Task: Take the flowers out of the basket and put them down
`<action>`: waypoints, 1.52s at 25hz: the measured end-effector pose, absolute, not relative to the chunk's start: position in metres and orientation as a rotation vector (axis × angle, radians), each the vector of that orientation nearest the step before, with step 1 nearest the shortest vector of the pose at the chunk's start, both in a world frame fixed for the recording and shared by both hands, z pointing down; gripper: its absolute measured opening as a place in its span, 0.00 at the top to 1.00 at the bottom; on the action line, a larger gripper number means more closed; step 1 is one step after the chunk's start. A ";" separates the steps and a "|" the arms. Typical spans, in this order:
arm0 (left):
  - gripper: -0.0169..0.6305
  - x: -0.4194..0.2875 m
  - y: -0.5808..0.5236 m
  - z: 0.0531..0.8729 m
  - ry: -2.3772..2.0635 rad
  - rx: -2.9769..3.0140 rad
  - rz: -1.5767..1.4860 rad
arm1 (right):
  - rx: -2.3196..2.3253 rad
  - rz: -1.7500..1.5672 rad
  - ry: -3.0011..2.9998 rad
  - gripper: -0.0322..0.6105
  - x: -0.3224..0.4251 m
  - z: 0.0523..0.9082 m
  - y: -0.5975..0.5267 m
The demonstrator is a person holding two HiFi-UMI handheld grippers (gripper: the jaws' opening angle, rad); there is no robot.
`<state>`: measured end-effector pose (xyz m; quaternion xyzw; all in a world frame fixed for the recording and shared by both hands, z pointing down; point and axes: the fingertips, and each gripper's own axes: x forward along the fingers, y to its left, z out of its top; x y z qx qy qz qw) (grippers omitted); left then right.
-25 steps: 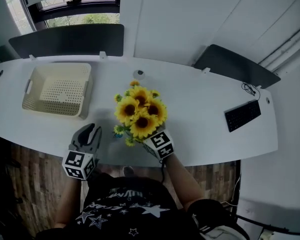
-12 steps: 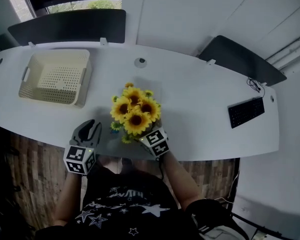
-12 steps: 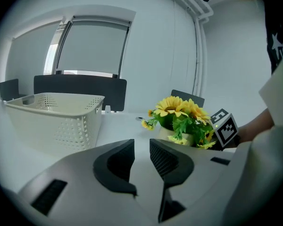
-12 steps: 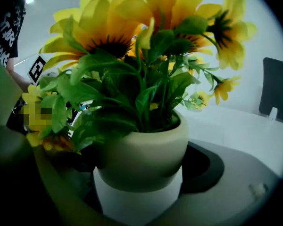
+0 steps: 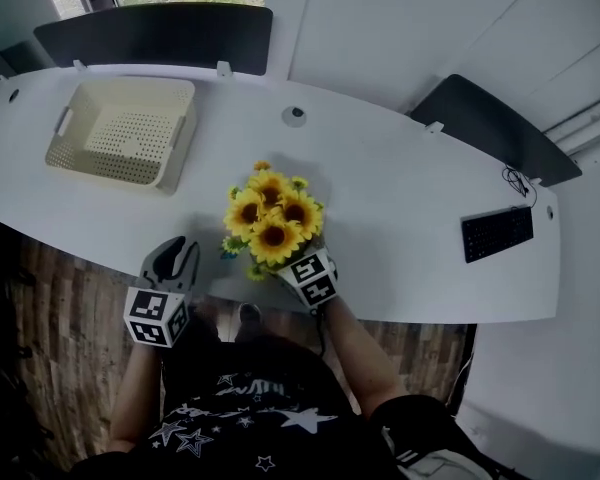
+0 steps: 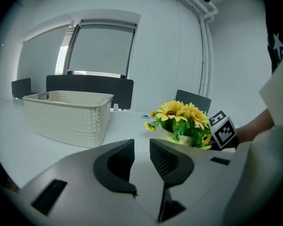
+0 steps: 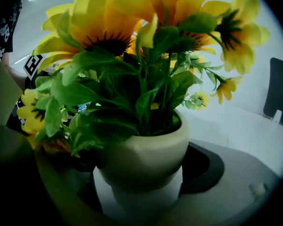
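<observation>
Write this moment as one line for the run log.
right gripper: shut on flower pot | left gripper: open, empty | basket: empty

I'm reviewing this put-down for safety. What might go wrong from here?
1. The right gripper holds the pot close to the table's front edge; released there, a nudge might send it off.
2. The sunflowers spread wide above the small pot, so it may tip as the jaws open.
3. The left gripper is empty and off to the side, giving no support.

Left gripper [image 6: 141,155] agape, right gripper [image 7: 144,178] clamped.
</observation>
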<state>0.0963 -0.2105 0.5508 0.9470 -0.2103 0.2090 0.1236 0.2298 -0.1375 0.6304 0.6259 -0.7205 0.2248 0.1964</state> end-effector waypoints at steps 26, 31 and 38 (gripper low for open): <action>0.81 -0.036 -0.131 0.544 -0.839 2.653 0.513 | 1.822 0.574 -1.784 0.16 0.234 0.635 -0.069; 0.81 -0.055 -0.091 0.530 -0.865 2.672 0.452 | 1.904 0.625 -1.843 0.16 0.209 0.614 -0.033; 0.88 -0.074 -0.030 0.512 -0.885 2.693 0.374 | 2.014 0.613 -2.018 0.17 0.162 0.556 0.019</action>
